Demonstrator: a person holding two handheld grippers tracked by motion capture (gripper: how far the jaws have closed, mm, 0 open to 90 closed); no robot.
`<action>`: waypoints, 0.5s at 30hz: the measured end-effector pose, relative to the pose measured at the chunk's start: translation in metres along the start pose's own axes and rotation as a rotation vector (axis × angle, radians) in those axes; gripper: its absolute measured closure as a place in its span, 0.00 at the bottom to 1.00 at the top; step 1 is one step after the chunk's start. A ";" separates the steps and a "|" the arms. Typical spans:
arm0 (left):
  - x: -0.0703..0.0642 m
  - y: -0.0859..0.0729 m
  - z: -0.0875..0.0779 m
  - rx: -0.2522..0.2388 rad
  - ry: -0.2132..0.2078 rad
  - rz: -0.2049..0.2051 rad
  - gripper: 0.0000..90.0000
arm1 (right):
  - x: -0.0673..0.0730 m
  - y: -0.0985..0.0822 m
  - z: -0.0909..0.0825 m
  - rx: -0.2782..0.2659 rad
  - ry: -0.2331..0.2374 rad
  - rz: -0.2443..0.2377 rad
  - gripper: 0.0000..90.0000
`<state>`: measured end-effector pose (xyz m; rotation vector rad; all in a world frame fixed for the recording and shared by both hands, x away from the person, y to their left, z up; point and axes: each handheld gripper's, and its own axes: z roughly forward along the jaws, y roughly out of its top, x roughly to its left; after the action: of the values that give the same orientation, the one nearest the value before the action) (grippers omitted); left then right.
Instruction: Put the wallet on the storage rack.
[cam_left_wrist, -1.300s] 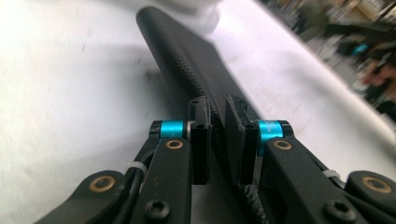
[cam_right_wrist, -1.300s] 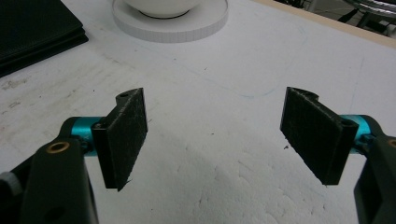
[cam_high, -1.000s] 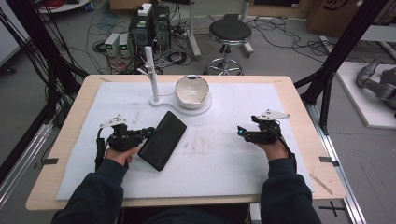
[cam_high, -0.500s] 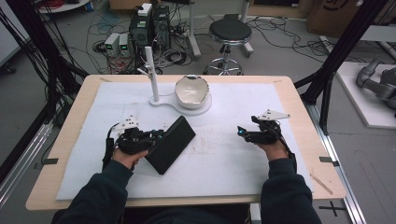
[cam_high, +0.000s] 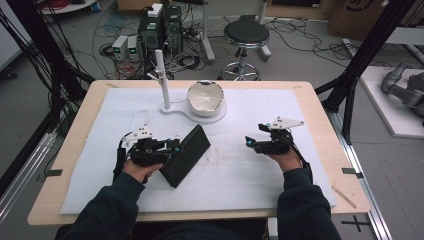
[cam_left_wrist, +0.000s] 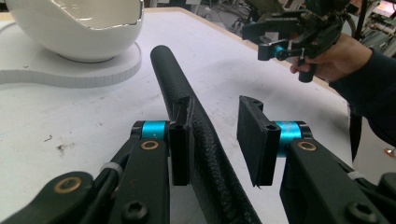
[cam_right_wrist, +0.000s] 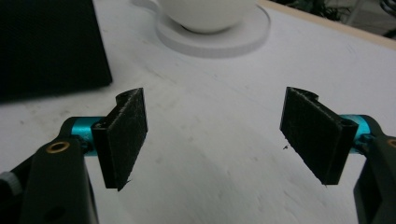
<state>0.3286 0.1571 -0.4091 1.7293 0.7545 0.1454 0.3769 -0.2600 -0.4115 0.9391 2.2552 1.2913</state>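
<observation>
We see the left tongs (cam_left_wrist: 215, 140) have just been opening; the black case (cam_high: 186, 154), swung askew left of centre on the bench (cam_high: 300, 90), sits unclamped between them. Right tongs (cam_right_wrist: 219, 140) gape empty.

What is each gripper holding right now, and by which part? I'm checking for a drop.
Nothing is clamped. The left gripper has just been opening; the black case leans on one pad by its edge. The right gripper is open.
</observation>
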 end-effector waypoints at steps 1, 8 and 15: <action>-0.001 0.001 0.001 0.004 0.004 0.008 0.73 | 0.002 0.004 0.002 -0.013 0.015 -0.016 0.26; -0.007 0.005 0.010 0.010 0.006 0.035 0.73 | 0.019 0.025 0.031 -0.040 0.149 -0.122 0.26; -0.006 0.006 0.012 0.015 0.003 0.037 0.73 | 0.035 0.046 0.072 -0.007 0.291 -0.198 0.28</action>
<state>0.3322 0.1432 -0.4057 1.7580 0.7277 0.1688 0.4125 -0.1756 -0.4084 0.5355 2.4835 1.4188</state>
